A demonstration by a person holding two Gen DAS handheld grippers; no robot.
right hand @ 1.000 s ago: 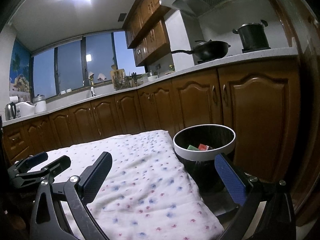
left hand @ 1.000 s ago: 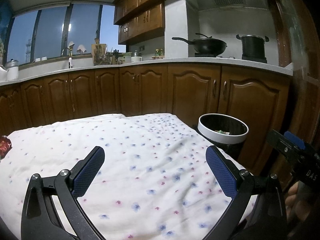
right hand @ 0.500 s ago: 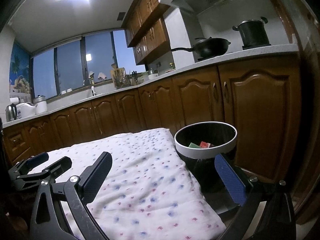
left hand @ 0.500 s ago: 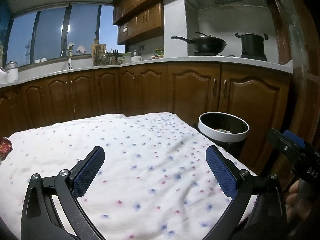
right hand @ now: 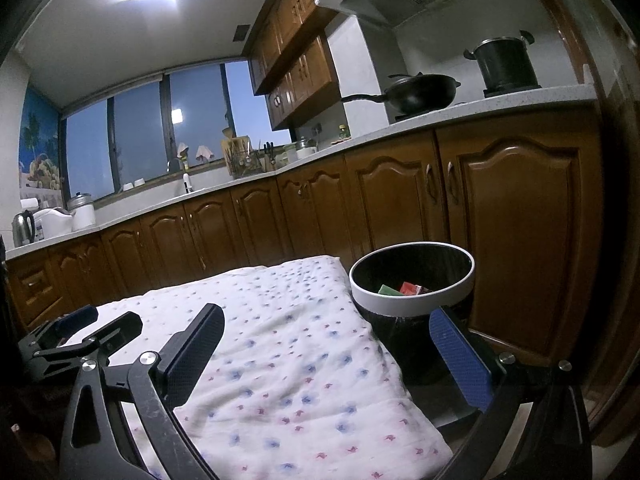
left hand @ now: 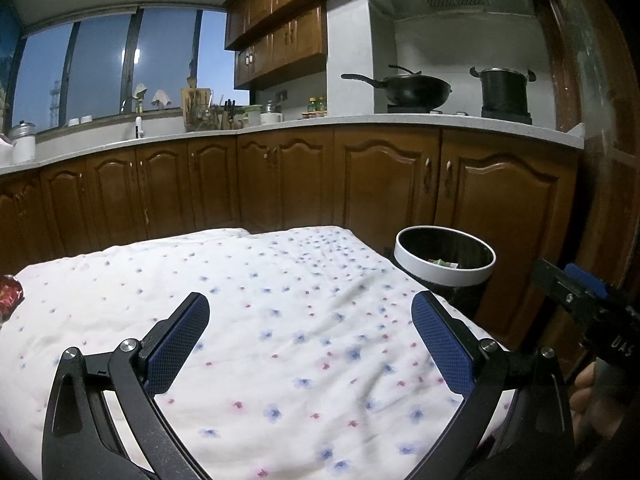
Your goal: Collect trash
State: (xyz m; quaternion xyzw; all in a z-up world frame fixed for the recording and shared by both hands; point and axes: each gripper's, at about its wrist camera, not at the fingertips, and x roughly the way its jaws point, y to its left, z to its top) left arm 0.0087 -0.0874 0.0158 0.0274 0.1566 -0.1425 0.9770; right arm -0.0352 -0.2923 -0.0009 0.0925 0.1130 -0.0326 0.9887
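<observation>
A black trash bin with a white rim (left hand: 444, 258) stands on the floor just past the right end of the cloth-covered table; it also shows in the right wrist view (right hand: 412, 282) with green and red wrappers (right hand: 402, 289) inside. A red crumpled wrapper (left hand: 10, 298) lies at the far left edge of the floral cloth (left hand: 260, 320). My left gripper (left hand: 310, 340) is open and empty above the cloth. My right gripper (right hand: 326, 350) is open and empty, over the cloth's right end beside the bin. The right gripper shows in the left view (left hand: 588, 308).
Brown kitchen cabinets (left hand: 380, 184) with a white countertop (left hand: 440, 124) run behind the table and close behind the bin. A wok (left hand: 412, 88) and a pot (left hand: 504, 88) sit on the stove. The left gripper shows at the left of the right view (right hand: 72, 336).
Both views have shifted only slightly; the bin sits a little higher in the right wrist view. Both grippers stay open and empty.
</observation>
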